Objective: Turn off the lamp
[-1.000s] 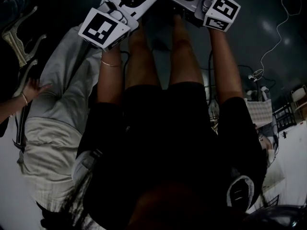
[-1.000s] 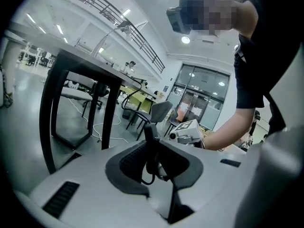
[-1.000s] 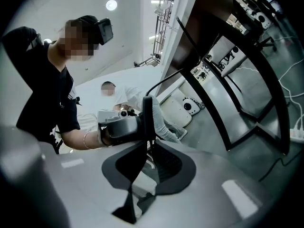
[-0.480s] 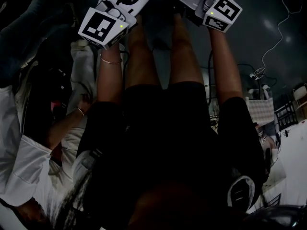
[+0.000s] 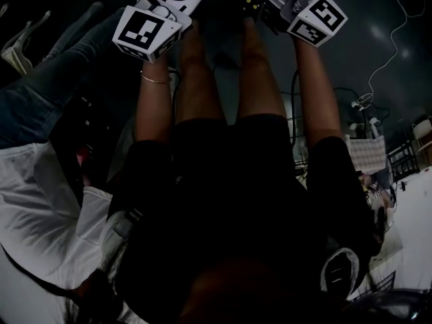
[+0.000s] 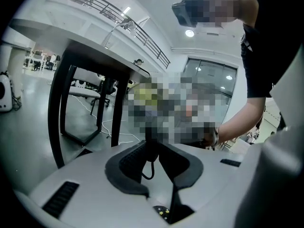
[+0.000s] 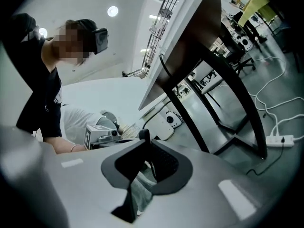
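A: Tools first.

B: Left gripper [image 6: 152, 142]: jaws a narrow slit apart, nothing pinched. A thin dark cord loop shows in the gap, but I can't tell whether it lies between the pads or beyond them. Right gripper [image 7: 144, 141]: also open only a crack, with pale cloth showing through the gap and nothing held. In the head view both are held out at twelve o'clock, side by side.

A: And the lamp?

B: Not surely found. In the left gripper view, at eleven o'clock, a thin-armed shape [image 6: 124, 24] rises from the top of the dark table [image 6: 97, 56]. It has a slim pale stalk and a small head. It is likely the lamp, well apart from both tools. It is too small to tell whether it is lit, and no switch can be made out.

A: Step in hand?

B: My judgement is approach, with no contact made yet. Lift one gripper toward the table top and centre that shape in its own view. Find the switch before closing in. Keep the jaws near together so one tip does the pressing. Push squarely and lightly, since a stalk that slim would probably tip. Hold the other gripper back. Mind the white power strip [image 7: 280, 139] and its cables on the floor, at three o'clock in the right gripper view.
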`<state>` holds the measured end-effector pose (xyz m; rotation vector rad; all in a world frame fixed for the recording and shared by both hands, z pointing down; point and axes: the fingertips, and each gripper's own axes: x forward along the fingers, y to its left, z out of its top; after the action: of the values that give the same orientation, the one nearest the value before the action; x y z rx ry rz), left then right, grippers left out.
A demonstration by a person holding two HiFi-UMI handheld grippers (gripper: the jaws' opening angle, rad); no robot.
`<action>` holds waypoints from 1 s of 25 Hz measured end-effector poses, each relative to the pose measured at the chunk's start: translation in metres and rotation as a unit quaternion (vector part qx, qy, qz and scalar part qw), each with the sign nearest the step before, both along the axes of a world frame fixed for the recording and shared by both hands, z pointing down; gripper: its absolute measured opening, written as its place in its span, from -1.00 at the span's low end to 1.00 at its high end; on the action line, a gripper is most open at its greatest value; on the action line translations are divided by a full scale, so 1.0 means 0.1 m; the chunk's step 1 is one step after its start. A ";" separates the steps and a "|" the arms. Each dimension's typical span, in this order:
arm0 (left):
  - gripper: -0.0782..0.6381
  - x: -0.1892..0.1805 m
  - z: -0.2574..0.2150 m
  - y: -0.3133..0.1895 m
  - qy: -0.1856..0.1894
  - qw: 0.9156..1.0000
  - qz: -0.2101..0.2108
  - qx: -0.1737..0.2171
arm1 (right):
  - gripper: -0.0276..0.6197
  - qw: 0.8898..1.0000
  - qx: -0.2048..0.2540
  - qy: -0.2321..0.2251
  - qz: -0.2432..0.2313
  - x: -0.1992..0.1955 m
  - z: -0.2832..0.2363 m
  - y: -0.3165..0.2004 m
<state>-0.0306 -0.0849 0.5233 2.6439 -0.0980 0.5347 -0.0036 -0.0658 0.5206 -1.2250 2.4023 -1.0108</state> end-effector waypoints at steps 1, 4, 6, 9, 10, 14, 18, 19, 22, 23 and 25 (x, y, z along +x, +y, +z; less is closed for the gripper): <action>-0.56 -0.01 0.02 0.00 -0.004 1.000 -0.002 0.001 | -0.82 1.000 0.003 -0.002 0.007 0.02 -0.02 -0.01; -0.56 -0.02 0.08 -0.04 -0.019 1.000 -0.011 0.004 | -0.91 1.000 0.008 -0.004 0.018 0.04 -0.06 -0.02; -0.56 -0.03 0.11 -0.07 -0.032 0.999 -0.018 0.006 | -0.91 1.000 0.008 -0.003 0.020 0.05 -0.06 -0.02; -0.56 -0.01 0.14 -0.09 -0.026 0.999 -0.021 0.008 | -0.91 1.000 0.006 -0.002 0.022 0.04 -0.05 -0.04; -0.56 -0.02 0.15 -0.09 -0.024 0.999 -0.023 0.007 | -0.91 1.000 0.005 -0.003 0.023 0.04 -0.05 -0.04; -0.56 -0.04 0.15 -0.16 -0.024 0.998 -0.052 -0.012 | -0.91 1.000 0.002 -0.003 0.029 0.08 -0.04 -0.02; -0.63 -0.04 0.15 -0.17 -0.025 0.998 -0.056 -0.010 | -0.91 0.999 0.001 -0.006 0.037 0.12 -0.05 -0.01; -0.66 -0.05 0.15 -0.17 -0.026 0.998 -0.055 -0.009 | -0.91 0.999 0.001 -0.006 0.039 0.13 -0.05 -0.01; -0.70 -0.07 0.15 -0.17 -0.027 0.998 -0.058 -0.009 | -0.91 0.999 0.000 -0.005 0.042 0.13 -0.04 -0.01; -0.70 -0.07 0.15 -0.17 -0.028 0.998 -0.059 -0.009 | -0.91 0.999 0.000 -0.005 0.043 0.13 -0.04 -0.02; -0.72 -0.08 0.16 -0.17 -0.029 0.998 -0.058 -0.008 | -0.91 0.999 -0.001 -0.005 0.045 0.13 -0.03 -0.02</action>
<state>-0.0386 -0.1014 0.5393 2.5875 -0.2630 0.5699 0.0094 -0.0673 0.5171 -1.3124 2.3175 -0.9902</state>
